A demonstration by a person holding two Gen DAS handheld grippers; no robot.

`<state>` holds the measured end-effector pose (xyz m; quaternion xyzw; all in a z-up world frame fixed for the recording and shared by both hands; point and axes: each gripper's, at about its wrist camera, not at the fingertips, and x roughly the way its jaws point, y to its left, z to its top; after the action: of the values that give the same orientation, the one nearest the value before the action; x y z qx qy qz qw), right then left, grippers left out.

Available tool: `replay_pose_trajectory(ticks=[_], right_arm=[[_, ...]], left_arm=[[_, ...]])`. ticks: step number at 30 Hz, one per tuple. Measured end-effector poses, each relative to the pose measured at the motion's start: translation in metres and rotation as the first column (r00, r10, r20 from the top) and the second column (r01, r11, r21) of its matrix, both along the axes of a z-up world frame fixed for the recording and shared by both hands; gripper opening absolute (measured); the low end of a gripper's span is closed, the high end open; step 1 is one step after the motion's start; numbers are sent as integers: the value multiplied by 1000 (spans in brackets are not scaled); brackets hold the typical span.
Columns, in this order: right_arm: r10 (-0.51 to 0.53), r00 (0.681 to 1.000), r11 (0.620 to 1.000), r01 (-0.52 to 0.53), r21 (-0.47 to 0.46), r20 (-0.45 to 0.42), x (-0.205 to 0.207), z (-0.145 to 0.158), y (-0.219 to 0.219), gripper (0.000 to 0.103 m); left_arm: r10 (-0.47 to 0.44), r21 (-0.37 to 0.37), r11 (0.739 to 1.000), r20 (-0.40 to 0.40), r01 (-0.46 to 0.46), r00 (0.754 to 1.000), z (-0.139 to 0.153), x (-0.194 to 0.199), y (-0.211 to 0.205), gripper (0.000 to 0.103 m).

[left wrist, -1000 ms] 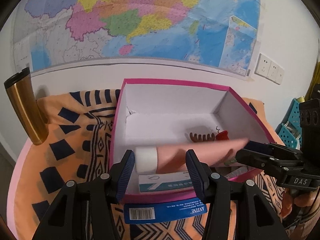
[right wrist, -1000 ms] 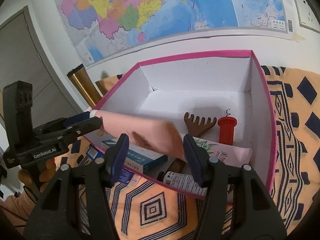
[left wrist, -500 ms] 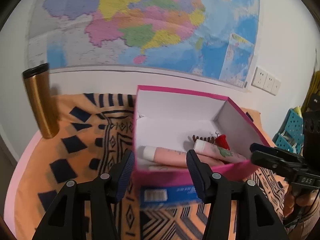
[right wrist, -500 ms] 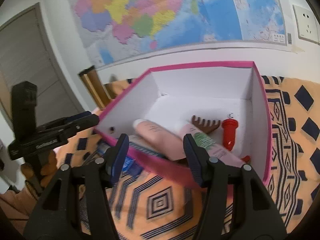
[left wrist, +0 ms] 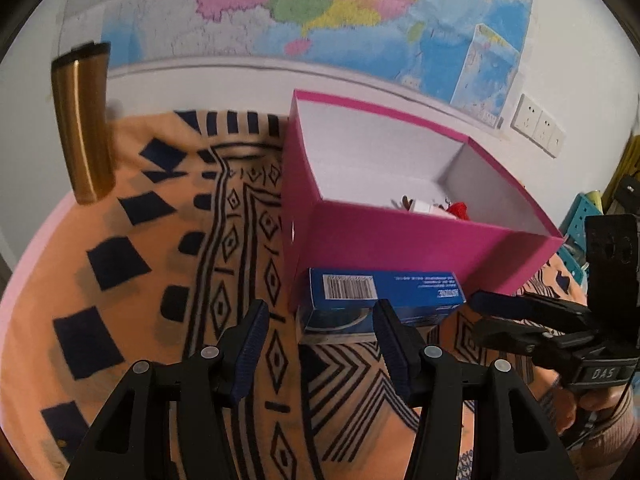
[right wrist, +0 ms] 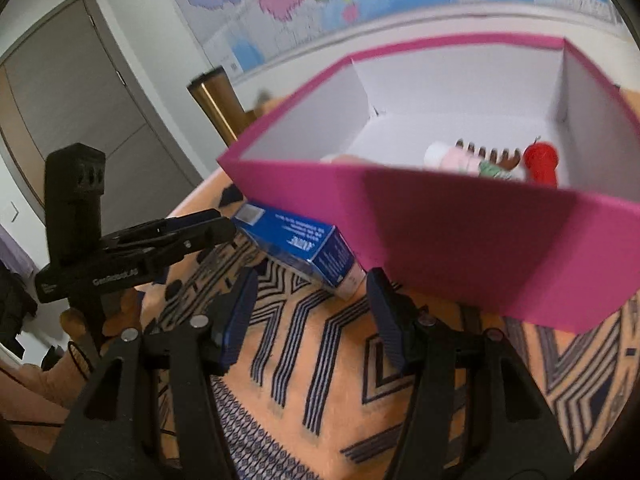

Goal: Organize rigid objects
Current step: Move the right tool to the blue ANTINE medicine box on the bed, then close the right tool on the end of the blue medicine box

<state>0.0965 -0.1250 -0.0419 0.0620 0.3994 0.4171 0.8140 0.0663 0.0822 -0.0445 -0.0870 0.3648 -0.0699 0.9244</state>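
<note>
Both tools (left wrist: 320,336) (right wrist: 312,304) agape, empty

Box (left wrist: 400,240) magenta outside, white inside. Carton (left wrist: 384,294) blue, white barcode patch, white print. Cloth (left wrist: 132,248) on the surface orange with navy diamonds, squares and chevron stripes. Flask (left wrist: 82,120) gold, black cap. Inside the box: red piece (right wrist: 540,160), brown comb (right wrist: 496,156), pale pink tube (right wrist: 456,158). Map (left wrist: 320,4) multicoloured, blue sea. My tools (left wrist: 320,350) black with navy pads (left wrist: 250,344).
</note>
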Motion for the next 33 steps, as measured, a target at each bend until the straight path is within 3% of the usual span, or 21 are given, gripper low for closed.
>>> replay_pose_trajectory(ticks=[2,7,12,25,33], right_arm=[[0,1000,1000,0,-7,-6,4,-6,6,59],[13,1000,1000,-13,-14,-10,8,-13,20,44],[3,1000,1000,-3,-18,-10,10,-17,23,39],[12,998,1000,-14,-20,-55,-18,-6,-21,39],[-63,991,998,64,6,-119,-24,-13,-61,39]], left_arm=[[-13,-16,1000,-5,13,1000,-3,2,0,55],[-51,-51,997,6,51,999,-4,4,0,52],[-78,-51,996,2,78,997,-6,5,-6,47],[-236,-52,971,-18,235,972,1,-30,-47,48],[-322,-50,946,-45,320,946,-6,-30,-79,48]])
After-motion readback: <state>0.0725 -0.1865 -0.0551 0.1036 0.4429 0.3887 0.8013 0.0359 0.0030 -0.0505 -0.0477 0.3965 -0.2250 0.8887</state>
